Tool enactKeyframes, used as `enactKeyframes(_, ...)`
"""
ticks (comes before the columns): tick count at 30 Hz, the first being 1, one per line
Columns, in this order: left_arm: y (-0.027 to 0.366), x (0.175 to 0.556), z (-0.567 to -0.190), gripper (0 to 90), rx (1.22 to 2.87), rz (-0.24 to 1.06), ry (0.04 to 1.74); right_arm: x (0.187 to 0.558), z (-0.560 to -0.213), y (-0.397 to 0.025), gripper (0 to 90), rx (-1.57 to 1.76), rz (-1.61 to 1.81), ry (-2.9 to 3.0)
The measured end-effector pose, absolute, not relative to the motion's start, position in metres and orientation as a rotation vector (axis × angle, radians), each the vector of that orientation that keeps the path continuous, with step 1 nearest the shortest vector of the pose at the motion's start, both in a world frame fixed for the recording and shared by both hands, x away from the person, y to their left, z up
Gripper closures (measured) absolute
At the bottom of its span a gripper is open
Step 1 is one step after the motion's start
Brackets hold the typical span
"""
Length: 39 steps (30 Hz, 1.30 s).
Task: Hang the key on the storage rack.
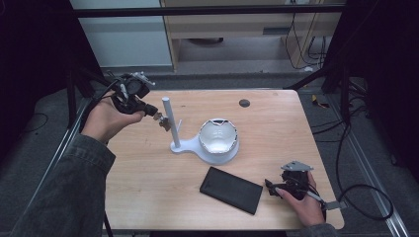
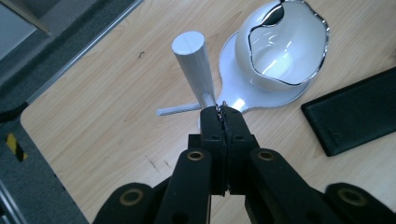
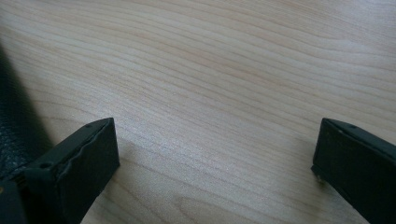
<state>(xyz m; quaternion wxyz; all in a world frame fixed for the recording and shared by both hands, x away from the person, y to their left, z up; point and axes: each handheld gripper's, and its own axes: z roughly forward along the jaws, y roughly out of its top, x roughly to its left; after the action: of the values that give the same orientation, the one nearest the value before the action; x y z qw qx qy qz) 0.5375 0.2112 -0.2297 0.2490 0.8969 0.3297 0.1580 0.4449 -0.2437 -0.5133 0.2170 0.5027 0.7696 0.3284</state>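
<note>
The wooden tabletop (image 1: 148,173) carries a white stand (image 1: 188,145) near its middle: a flat base, an upright post (image 1: 170,121) and a white bowl-shaped shell (image 1: 218,138) with a silver rim. A black flat case (image 1: 231,189) lies toward the near edge. The left gripper (image 2: 221,112) hovers just beside the post's foot, fingers (image 2: 211,128) pressed together on something small and glinting. The right gripper (image 1: 272,187) rests by the case, fingers (image 3: 79,163) spread wide over bare wood.
</note>
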Motion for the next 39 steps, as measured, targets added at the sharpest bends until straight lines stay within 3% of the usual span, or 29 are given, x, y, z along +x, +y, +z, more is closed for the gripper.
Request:
enactKeyframes(6,0.213,0.527,-0.225,88.8,2.462,0.464,0.873,0.445,-0.513,-0.244,0.5,1.394,0.908,2.132)
enactKeyframes(25,0.217,0.544,-0.244,88.5,2.462,0.458,0.898,0.445,-0.513,-0.244,0.5,1.394,0.907,2.132)
enactKeyframes(27,0.217,0.545,-0.244,78.1,2.426,0.499,0.905,0.445,-0.513,-0.244,0.5,1.394,0.907,2.132)
enactKeyframes(39,0.234,0.527,-0.236,69.7,2.329,0.563,0.926,0.445,-0.513,-0.244,0.5,1.394,0.907,2.132)
